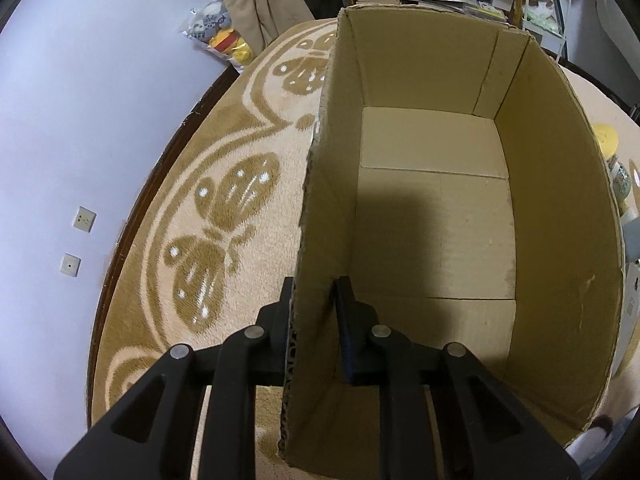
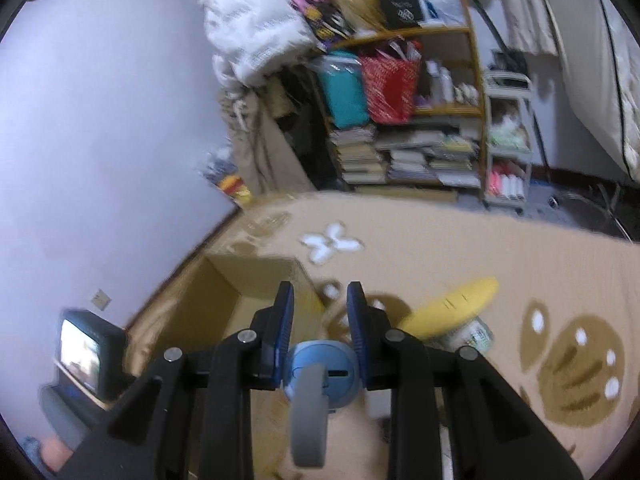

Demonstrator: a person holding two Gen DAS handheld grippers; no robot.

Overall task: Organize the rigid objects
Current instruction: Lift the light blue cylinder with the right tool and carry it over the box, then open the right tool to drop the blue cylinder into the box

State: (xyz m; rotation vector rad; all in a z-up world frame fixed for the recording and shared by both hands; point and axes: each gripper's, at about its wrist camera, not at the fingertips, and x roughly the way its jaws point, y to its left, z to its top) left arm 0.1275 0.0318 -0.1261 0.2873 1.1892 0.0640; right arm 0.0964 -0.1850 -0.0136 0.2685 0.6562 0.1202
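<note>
An open cardboard box [image 1: 432,200] stands on the carpet, with nothing inside it in the left wrist view. My left gripper [image 1: 314,292] is shut on the box's near left wall [image 1: 316,280], one finger outside and one inside. In the right wrist view my right gripper [image 2: 320,300] is shut on a light blue round object with a grey strap [image 2: 320,372], held above the carpet just right of the box [image 2: 248,292]. A yellow banana-shaped object [image 2: 452,304] lies on a small jar [image 2: 472,334] on the carpet to the right.
A beige carpet with brown butterfly patterns [image 1: 224,208] covers the floor. A shelf with books and bags [image 2: 400,120] stands at the back, with a white cart [image 2: 508,148] beside it. A wall [image 1: 80,120] runs along the left. The other hand-held device with a screen [image 2: 80,348] shows at the lower left.
</note>
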